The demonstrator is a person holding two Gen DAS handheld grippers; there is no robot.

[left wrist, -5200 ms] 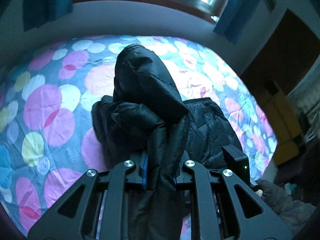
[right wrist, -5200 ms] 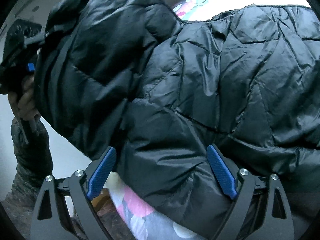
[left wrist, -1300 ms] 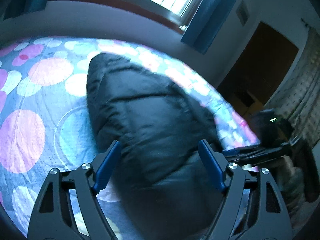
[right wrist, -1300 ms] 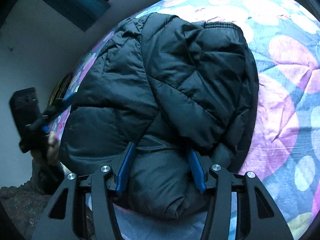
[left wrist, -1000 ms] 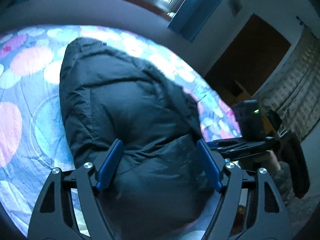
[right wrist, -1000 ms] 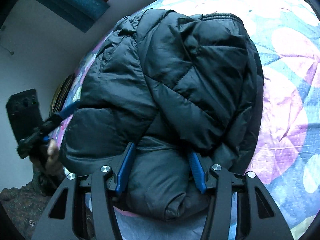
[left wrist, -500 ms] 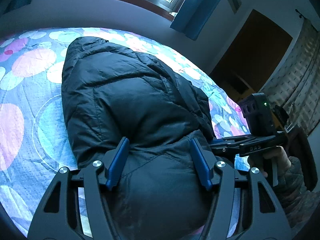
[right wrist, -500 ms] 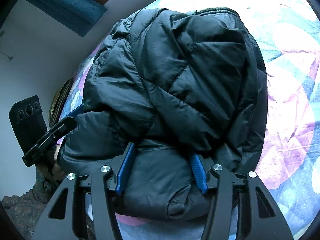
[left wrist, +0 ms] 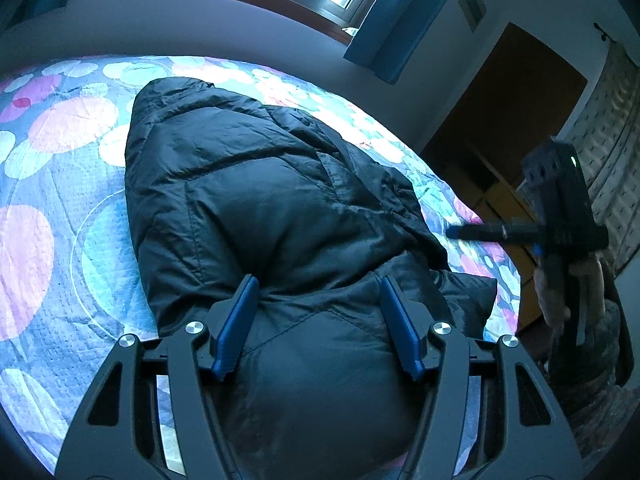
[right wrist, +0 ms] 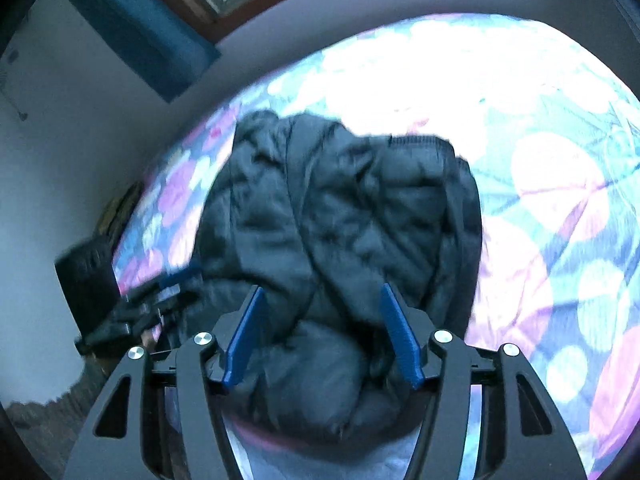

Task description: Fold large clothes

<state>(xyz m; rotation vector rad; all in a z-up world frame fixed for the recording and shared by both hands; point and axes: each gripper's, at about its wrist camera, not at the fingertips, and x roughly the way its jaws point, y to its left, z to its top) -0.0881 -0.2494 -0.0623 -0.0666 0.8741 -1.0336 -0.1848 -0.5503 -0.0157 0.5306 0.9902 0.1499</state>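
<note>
L hand-held gripper (left wrist: 316,300) pads part-spread; R hand-held gripper (right wrist: 320,312) jaws opening.

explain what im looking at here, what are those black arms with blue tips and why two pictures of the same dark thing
There is no robot here. A person holds a hand tool in each hand, and each tool ends in a pair of tongs with blue pads. A small camera on each tool looks forward along its tongs, so each picture shows its own tongs at the bottom edge.

One picture comes from the left tongs, the other from the right tongs. In the left picture the other tool shows at the right edge, gripped by the person's hand.

The dark thing is a puffy black jacket, folded into a bundle on a bed cover printed with pink and pale circles. Both tongs stand around its near end. The right tongs are opening, and that picture is blurred. Whether the left pads press the jacket is hard to tell.
</note>
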